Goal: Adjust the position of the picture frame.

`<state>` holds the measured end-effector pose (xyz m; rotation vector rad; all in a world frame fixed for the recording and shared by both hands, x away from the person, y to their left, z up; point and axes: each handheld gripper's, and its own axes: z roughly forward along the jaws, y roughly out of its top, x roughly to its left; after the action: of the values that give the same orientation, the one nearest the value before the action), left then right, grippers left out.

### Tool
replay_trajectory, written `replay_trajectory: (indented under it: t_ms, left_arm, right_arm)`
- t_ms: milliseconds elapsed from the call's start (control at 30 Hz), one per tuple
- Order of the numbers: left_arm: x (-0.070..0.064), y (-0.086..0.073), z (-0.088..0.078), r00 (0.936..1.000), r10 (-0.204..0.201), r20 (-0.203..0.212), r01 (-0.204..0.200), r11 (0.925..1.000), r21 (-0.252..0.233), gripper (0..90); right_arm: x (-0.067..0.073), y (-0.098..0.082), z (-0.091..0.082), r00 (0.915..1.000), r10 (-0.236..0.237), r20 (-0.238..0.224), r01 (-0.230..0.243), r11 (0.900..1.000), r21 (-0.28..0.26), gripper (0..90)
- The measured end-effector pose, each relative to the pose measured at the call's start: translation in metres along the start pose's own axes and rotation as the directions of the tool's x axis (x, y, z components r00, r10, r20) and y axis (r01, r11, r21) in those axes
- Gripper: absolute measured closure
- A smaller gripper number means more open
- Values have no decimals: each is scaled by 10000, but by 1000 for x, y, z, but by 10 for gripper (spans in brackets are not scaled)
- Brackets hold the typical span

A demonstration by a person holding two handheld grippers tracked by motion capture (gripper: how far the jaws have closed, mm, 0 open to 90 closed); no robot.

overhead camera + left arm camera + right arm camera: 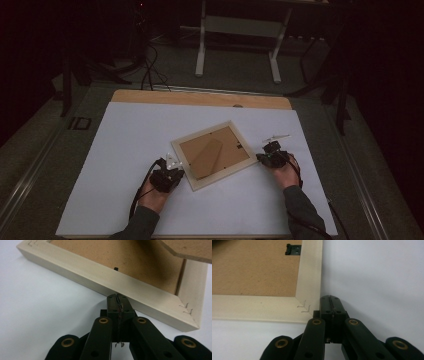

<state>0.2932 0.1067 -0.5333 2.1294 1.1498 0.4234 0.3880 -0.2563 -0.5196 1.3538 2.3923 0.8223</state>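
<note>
We've got both grippers, left gripper [172,170] and right gripper [267,155], closed on nothing, tips against opposite sides of the face-down picture frame [215,152] mid-desk [125,140]; uneven pushing likely spins it or a tip rides over the rail.

Pale, matt unfinished-wood picture frame [216,156] with rough brown fibreboard backing [120,257]; smooth white matt sheet over the wooden worktop [200,98]; black matt plastic fingers [325,305].
</note>
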Motion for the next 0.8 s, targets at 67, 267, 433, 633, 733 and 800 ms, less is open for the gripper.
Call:
replay_trajectory:
  t_ms: [67, 267, 433, 633, 733, 800]
  left_arm:
    - [3, 0, 0, 10000, -29, 22, 29, 10000, 71, 900]
    - [7, 0, -3, 9995, -41, 324, 30, 9994, 354, 900]
    - [12, -1, -6, 9986, -53, 529, 26, 9986, 521, 900]
    - [18, -3, -9, 9994, -50, 341, 29, 9981, 610, 899]
    - [24, -4, -10, 9995, -175, 263, 158, 9979, 628, 899]
    - [27, -4, -10, 9995, -252, 205, 239, 9978, 620, 899]
  right_arm:
    - [2, -4, -2, 9998, 86, -184, -88, 9999, -110, 900]
    - [8, -13, -6, 9993, 180, -335, -190, 9994, -285, 900]
    - [13, -21, -9, 9983, 271, -513, -294, 9985, -452, 900]
    - [23, -29, -13, 9973, 300, -669, -340, 9976, -596, 900]
    - [28, -34, -14, 9944, 484, -937, -549, 9961, -690, 900]
    - [31, -39, -15, 9915, 641, -1131, -742, 9934, -877, 900]
